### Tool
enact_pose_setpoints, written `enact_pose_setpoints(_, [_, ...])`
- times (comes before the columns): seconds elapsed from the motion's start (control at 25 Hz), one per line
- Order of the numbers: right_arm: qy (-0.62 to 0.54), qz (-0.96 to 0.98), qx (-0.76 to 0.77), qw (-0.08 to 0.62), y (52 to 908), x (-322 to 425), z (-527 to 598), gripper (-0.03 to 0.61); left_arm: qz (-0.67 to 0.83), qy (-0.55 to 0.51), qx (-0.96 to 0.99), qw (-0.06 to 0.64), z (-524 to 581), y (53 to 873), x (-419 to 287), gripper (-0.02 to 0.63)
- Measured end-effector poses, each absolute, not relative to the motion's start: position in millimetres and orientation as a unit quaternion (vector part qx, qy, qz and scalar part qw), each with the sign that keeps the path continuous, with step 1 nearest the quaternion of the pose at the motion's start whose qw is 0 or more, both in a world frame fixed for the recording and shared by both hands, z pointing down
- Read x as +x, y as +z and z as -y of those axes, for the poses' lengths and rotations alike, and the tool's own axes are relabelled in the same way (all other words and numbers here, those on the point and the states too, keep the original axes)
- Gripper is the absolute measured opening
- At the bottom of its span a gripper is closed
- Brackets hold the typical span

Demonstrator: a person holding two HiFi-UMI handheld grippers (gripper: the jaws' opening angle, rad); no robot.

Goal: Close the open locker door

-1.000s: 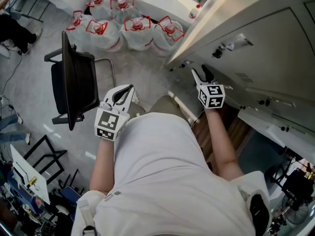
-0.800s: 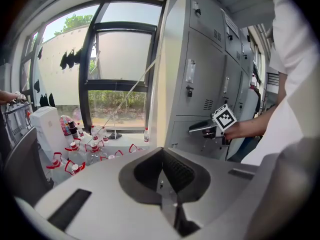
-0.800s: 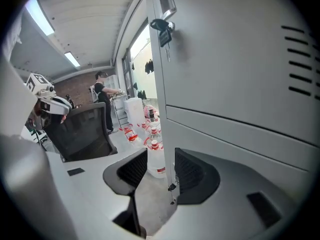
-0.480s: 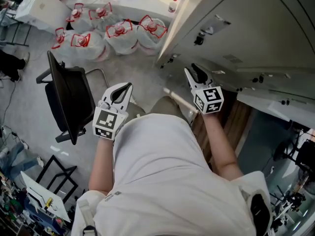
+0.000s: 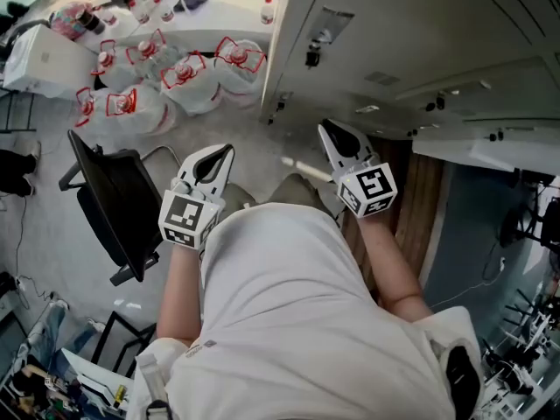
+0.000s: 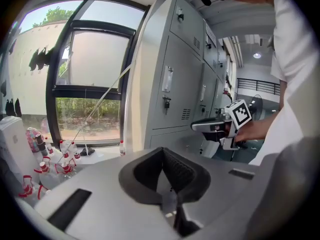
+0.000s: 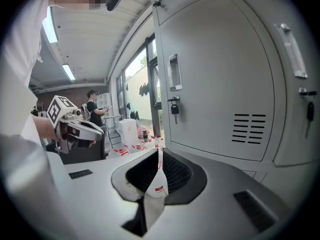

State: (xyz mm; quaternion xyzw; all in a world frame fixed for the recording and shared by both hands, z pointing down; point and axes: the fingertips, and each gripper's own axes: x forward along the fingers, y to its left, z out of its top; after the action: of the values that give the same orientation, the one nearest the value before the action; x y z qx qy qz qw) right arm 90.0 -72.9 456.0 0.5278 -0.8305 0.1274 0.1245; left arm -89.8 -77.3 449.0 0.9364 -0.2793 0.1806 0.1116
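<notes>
With right gripper [image 5: 325,129] jaws just closed on nothing and left gripper [image 5: 226,153] shut, empty, your push could have skidded off the open locker door [image 5: 490,154].

grey floor [image 5: 39,234] bears clustered water jugs [image 5: 175,77] and a black chair [image 5: 109,204].

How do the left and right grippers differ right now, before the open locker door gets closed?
The right gripper is held close to the grey lockers and faces their fronts. The left gripper is off to the side, over the floor by the black chair, and points toward the water jugs. The right gripper's jaws have just been closing with nothing between them, while the left gripper's stand together. Both are empty and touch nothing.
</notes>
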Motion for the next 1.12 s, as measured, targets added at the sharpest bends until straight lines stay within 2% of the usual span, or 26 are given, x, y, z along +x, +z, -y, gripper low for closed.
enact_pose_setpoints(0.68, [0.054,0.805,0.588,0.057,377,99,1,0.025,0.145,0.111,0.981,0.067,64,395,-17,0.002])
enact_pose_setpoints(1.12, [0.032,0.782,0.621,0.052,359,102,-25,0.025,0.068,0.079,0.994,0.03,48,363,10,0.002])
